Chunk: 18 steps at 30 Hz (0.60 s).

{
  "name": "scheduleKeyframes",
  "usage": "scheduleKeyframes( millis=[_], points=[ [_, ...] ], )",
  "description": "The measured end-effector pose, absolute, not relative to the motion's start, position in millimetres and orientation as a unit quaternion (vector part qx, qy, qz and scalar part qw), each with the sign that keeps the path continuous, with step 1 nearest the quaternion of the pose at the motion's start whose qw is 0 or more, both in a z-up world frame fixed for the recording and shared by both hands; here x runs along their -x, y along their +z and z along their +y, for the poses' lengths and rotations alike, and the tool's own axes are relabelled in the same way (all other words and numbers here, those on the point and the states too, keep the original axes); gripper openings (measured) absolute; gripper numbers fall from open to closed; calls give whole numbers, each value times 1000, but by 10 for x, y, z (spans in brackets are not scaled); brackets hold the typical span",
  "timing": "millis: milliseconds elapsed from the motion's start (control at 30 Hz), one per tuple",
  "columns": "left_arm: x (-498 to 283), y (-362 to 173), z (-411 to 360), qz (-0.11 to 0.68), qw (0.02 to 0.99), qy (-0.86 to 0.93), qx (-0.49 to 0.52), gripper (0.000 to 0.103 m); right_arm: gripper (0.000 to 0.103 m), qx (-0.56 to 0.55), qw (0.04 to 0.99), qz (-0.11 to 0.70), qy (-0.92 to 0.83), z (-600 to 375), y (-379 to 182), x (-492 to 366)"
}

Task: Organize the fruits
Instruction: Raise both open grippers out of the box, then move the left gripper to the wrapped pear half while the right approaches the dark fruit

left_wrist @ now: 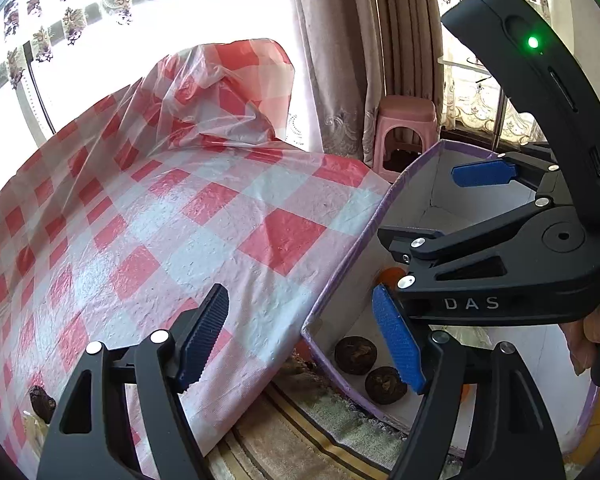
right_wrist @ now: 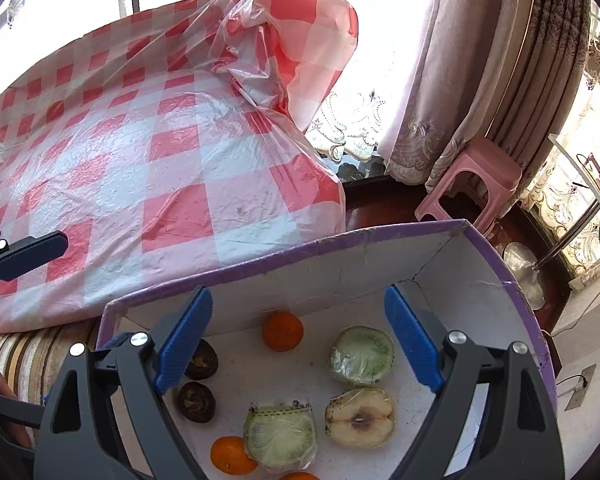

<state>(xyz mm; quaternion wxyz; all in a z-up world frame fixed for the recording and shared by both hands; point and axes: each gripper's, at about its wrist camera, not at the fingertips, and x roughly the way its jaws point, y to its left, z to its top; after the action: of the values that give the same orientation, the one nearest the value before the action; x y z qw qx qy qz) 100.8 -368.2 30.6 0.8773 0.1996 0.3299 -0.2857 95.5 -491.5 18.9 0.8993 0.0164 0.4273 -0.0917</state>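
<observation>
Checked plastic covers the surface [left_wrist: 172, 216] beyond your jaws, the purple-rimmed box [right_wrist: 340, 240] beneath them holds the fruits [right_wrist: 282, 331], and both grippers [right_wrist: 298, 344] gape empty, so one dark fruit [left_wrist: 42, 402] left of the left gripper [left_wrist: 300, 340] could be overlooked.

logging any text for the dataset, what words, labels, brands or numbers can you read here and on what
"DAS" in pale letters on the black body of the right gripper, seen from the left wrist view.
The wrapped cut fruit in the box carries a strip along its top edge; any print on it is too small to read.
Nothing else is readable.
</observation>
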Motion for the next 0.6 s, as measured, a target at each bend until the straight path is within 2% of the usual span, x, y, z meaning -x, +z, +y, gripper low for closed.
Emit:
scheduleKeyframes(
  millis=[100,600],
  points=[
    [-1012,370,-3564,326,884,-281,-180,76,92,-21,906,414,-91,-4869,252,-947],
    [-1175,558,-2702,336,914,-212,-78,83,93,-32,917,391,-70,-4509,355,-1036]
  ],
)
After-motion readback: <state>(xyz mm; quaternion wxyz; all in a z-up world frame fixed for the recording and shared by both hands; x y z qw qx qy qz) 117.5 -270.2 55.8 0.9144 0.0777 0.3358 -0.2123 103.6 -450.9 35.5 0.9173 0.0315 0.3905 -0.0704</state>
